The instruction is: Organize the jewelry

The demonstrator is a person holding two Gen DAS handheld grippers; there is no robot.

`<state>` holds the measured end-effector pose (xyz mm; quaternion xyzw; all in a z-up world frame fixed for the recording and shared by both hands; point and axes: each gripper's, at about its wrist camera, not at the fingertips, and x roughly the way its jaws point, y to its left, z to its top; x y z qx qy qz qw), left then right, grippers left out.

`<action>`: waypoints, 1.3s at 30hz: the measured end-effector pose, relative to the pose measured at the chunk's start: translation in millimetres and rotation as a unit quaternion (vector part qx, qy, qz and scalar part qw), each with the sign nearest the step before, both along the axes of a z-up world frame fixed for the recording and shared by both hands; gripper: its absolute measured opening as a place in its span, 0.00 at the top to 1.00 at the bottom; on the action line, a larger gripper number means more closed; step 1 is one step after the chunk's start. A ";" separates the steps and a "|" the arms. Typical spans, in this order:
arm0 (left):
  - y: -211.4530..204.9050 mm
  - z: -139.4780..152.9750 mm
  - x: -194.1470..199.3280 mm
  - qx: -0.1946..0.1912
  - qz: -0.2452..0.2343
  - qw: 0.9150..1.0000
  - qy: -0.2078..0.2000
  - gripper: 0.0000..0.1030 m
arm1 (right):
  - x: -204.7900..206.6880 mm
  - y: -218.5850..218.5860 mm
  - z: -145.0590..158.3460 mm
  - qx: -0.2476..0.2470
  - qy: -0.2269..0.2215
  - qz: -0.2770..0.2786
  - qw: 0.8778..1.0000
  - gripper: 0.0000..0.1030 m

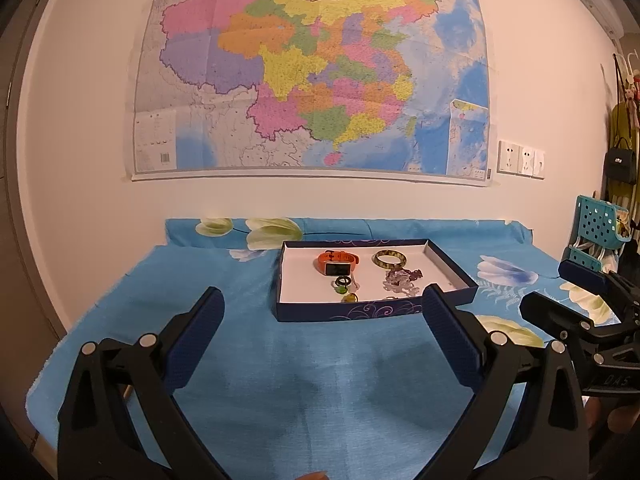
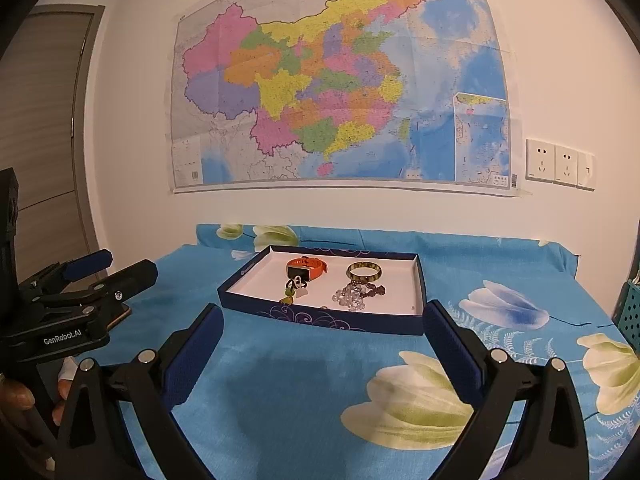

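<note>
A shallow dark blue box (image 1: 348, 313) (image 2: 320, 318) with a white inside lies on the blue flowered cloth. In it are an orange watch (image 1: 338, 262) (image 2: 306, 269), a green bangle (image 1: 390, 259) (image 2: 363, 272), a pale bead bracelet (image 1: 402, 282) (image 2: 354, 295), and small rings with green pendants (image 1: 344, 286) (image 2: 294, 288). My left gripper (image 1: 322, 312) (image 2: 116, 268) hangs open in front of the box, nothing between its fingers. My right gripper (image 2: 322, 324) (image 1: 560, 284) is open too, short of the box's near wall.
The table's cloth (image 1: 280, 380) (image 2: 300, 392) runs to the white wall with a large map (image 1: 312, 72) (image 2: 340, 88). A teal perforated basket (image 1: 598, 222) (image 2: 630, 306) stands at the right edge. A phone-like slab (image 2: 122, 316) lies under the left gripper. A hand (image 2: 24, 396) holds its handle.
</note>
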<state>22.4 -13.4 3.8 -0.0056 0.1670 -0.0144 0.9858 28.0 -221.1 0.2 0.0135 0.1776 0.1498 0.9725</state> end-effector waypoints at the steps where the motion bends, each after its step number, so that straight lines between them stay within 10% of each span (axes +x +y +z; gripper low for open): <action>1: 0.0 0.0 -0.5 0.001 0.001 1.000 -0.001 0.05 | 0.1 0.1 -0.2 0.000 0.001 0.000 1.000 0.06; 39: -0.2 -0.4 2.1 0.002 0.001 1.000 0.001 0.05 | 3.5 0.3 -0.3 -0.003 0.000 -0.002 1.000 0.06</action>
